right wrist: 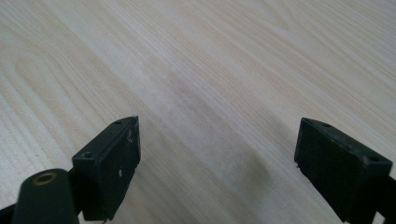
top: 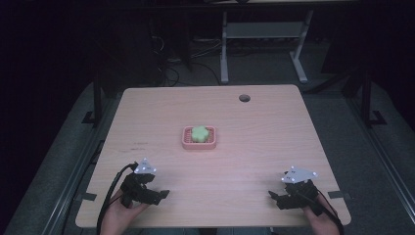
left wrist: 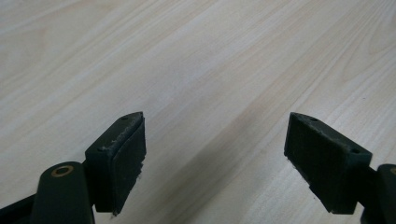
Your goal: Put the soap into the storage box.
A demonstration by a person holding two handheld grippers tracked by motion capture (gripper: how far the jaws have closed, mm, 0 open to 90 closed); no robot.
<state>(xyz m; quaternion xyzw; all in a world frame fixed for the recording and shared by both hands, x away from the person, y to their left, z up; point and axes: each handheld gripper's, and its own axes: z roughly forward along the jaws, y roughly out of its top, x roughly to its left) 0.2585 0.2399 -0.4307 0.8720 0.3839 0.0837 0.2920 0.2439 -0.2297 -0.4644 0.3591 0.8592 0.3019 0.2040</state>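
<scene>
The pink tray (top: 186, 141) with a green flower-shaped piece (top: 199, 133) in it sat mid-bench (top: 254, 147), well away from both grippers. The left gripper (top: 155, 195) and right gripper (top: 278, 198) rested near the front edge, fingers (left wrist: 122, 158) spread apart, holding nothing.

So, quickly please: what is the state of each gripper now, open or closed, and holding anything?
Left gripper: open, holding nothing, above bare table.
Right gripper: open, holding nothing, also above bare table.
</scene>
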